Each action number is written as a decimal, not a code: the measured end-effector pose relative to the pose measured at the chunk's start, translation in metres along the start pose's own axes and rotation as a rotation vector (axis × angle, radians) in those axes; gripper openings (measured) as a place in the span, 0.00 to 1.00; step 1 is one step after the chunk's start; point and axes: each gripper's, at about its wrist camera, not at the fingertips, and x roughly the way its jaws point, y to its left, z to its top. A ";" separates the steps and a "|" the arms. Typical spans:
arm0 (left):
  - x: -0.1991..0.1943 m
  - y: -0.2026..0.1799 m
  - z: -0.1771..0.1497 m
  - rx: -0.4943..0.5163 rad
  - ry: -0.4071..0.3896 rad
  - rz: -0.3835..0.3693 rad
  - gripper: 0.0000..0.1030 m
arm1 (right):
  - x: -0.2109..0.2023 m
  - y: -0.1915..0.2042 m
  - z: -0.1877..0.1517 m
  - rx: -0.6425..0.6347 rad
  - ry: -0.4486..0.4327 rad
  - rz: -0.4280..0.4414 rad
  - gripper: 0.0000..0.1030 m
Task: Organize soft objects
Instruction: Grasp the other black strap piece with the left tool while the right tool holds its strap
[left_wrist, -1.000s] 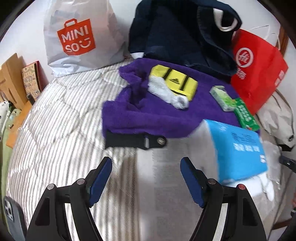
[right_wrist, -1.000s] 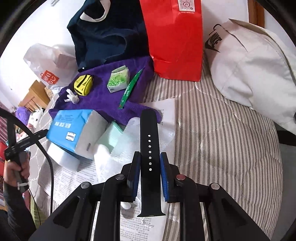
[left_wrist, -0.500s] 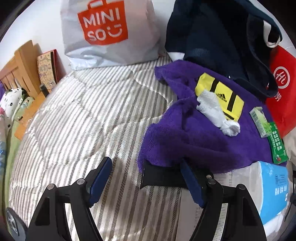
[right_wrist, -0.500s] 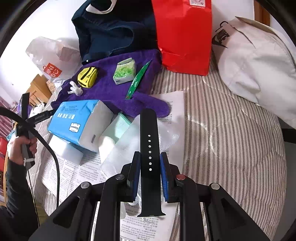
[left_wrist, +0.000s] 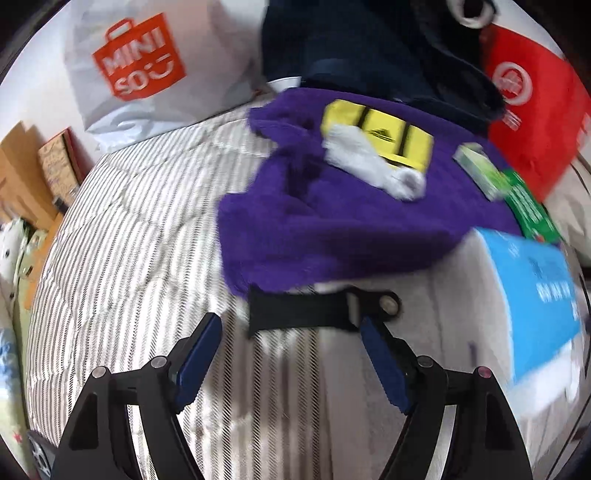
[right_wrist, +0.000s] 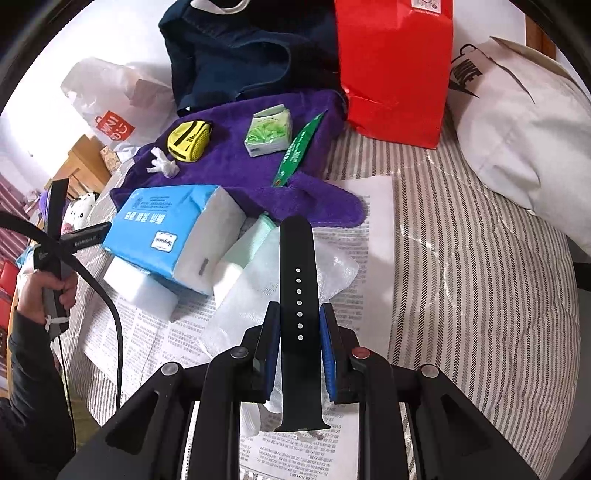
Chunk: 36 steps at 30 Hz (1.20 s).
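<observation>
My right gripper (right_wrist: 298, 325) is shut on a black watch strap with holes (right_wrist: 297, 266), held above crinkled clear plastic (right_wrist: 266, 284) and newspaper. My left gripper (left_wrist: 290, 332) is open and empty, just short of a second black strap piece with a buckle stud (left_wrist: 317, 308) lying at the near edge of the purple towel (left_wrist: 332, 221). On the towel lie a yellow pouch (left_wrist: 380, 133), a white sock (left_wrist: 373, 162), a green tissue pack (right_wrist: 269, 130) and a green flat packet (right_wrist: 297, 147). The blue tissue pack (right_wrist: 173, 229) lies by the towel.
On the striped bed (left_wrist: 129, 240) stand a Miniso bag (left_wrist: 147, 62), a dark blue tote (right_wrist: 243, 51), a red paper bag (right_wrist: 395, 66) and a white Nike bag (right_wrist: 517, 122). White foam blocks (right_wrist: 142, 288) lie on the newspaper (right_wrist: 177, 339). Wooden furniture (left_wrist: 22, 173) is at left.
The left gripper swung left, then back right, and is now close before the buckle strap piece. The right gripper stayed shut on its strap and crept forward toward the towel.
</observation>
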 end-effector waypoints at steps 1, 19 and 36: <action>-0.002 -0.001 0.000 0.011 -0.014 0.000 0.75 | -0.001 0.001 -0.001 -0.002 0.000 0.000 0.20; -0.003 -0.022 -0.011 0.031 -0.018 -0.106 0.67 | -0.008 0.005 -0.011 -0.001 0.006 0.005 0.20; -0.016 -0.036 -0.023 0.136 -0.064 -0.076 0.47 | -0.011 0.016 -0.013 -0.019 0.004 0.007 0.20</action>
